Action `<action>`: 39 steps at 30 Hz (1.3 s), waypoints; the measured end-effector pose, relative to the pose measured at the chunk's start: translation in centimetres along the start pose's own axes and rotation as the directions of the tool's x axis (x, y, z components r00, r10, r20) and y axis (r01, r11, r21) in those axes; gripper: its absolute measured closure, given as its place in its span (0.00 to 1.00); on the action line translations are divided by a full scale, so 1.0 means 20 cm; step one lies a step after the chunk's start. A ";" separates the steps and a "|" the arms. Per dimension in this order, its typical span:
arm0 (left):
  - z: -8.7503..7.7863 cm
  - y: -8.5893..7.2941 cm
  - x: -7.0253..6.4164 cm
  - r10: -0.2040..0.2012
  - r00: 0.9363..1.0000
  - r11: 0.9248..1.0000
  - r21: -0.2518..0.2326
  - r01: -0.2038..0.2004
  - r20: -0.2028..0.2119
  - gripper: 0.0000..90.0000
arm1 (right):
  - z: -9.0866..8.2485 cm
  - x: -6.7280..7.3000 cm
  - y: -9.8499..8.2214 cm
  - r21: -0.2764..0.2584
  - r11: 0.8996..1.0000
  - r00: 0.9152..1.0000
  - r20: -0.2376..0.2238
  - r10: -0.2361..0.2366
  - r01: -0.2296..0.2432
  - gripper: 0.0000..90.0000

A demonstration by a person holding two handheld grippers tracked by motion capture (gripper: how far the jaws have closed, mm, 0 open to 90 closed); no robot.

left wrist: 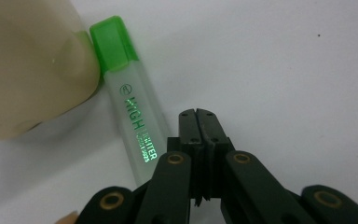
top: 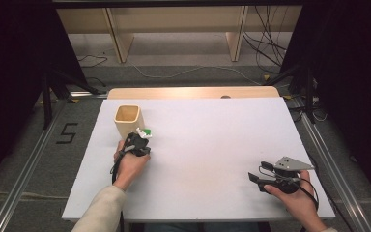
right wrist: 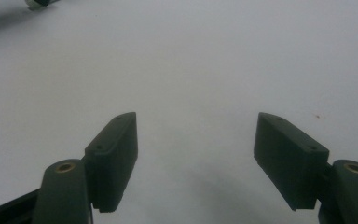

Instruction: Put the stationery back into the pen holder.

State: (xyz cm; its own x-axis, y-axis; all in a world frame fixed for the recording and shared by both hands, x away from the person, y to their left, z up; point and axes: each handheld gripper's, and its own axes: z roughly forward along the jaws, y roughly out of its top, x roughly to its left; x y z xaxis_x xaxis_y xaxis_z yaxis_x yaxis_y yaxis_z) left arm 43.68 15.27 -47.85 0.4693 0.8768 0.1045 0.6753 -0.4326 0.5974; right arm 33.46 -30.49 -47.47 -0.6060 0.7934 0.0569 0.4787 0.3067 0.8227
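Beside the cup, a green highlighter lies on the table, not yet lifted. Just right of it, the left gripper's jaws are pressed together, empty. Far right, the right gripper's jaws are spread.

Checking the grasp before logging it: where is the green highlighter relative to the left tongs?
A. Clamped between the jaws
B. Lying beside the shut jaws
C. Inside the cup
B: the highlighter lies on the table beside the left tongs, whose jaws are shut on nothing, with its cap against the cup.
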 end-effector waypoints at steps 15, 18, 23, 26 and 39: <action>-0.02 -0.03 0.05 -0.036 0.999 0.998 0.044 0.035 0.008 1.00 | 0.00 0.00 0.00 -0.001 1.000 1.000 -0.001 0.000 0.000 0.34; -0.02 -0.04 0.07 -0.045 0.999 0.998 0.047 0.044 0.009 1.00 | 0.00 0.00 0.00 0.000 1.000 1.000 -0.002 0.001 -0.001 0.34; -0.03 -0.05 0.09 -0.049 0.999 0.997 0.056 0.049 -0.001 1.00 | 0.00 0.00 0.00 0.000 1.000 1.000 -0.002 0.000 0.000 0.34; -0.04 -0.05 0.09 -0.046 0.999 0.997 0.062 0.046 -0.014 1.00 | 0.00 0.00 0.00 0.001 1.000 1.000 -0.002 0.000 0.000 0.34; -0.10 0.01 0.12 -0.044 0.997 0.999 0.024 0.046 -0.060 0.83 | 0.00 0.00 0.00 0.000 1.000 1.000 -0.004 0.000 0.000 0.34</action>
State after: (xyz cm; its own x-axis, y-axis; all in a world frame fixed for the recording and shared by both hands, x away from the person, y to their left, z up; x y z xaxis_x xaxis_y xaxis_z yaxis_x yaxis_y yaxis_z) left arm 43.89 17.64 -45.88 0.4039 0.9062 0.1256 0.7093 -0.3969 0.5825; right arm 33.49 -30.45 -47.50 -0.6085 0.7913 0.0590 0.4789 0.3069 0.8225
